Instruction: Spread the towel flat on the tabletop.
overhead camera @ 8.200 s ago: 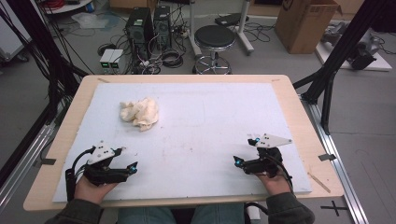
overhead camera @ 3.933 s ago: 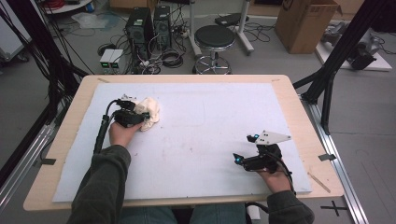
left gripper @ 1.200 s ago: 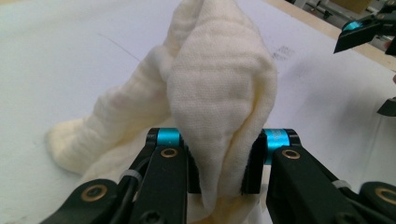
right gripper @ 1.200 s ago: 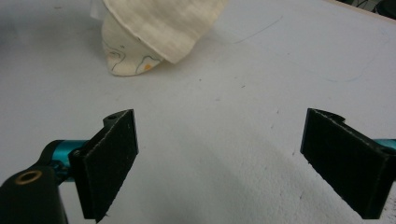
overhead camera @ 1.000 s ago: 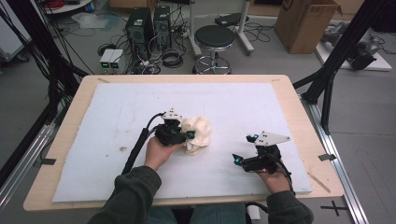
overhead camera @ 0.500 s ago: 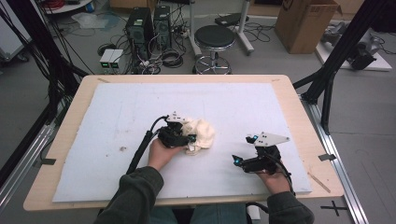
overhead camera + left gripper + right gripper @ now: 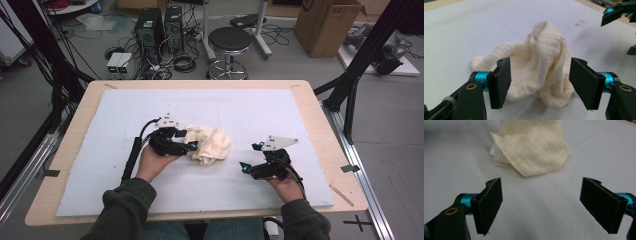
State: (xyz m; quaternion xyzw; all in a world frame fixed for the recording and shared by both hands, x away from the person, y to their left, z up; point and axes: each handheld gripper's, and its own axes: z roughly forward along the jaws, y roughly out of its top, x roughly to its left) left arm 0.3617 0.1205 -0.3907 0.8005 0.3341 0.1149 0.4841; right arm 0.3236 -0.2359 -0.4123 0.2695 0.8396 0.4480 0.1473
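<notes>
White table mat (image 7: 100, 130) — crumpled cream cloth (image 7: 212, 144) at centre, just released. Left gripper (image 7: 192, 146), at its 9 o'clock, has just been opening; right gripper (image 7: 244, 167), at 4 o'clock, gapes empty — probably next to grasp an edge.

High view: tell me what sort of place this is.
Probably a lab or workshop: computer towers and tangled cables on the floor, a cardboard box, and black frame struts around the table.
</notes>
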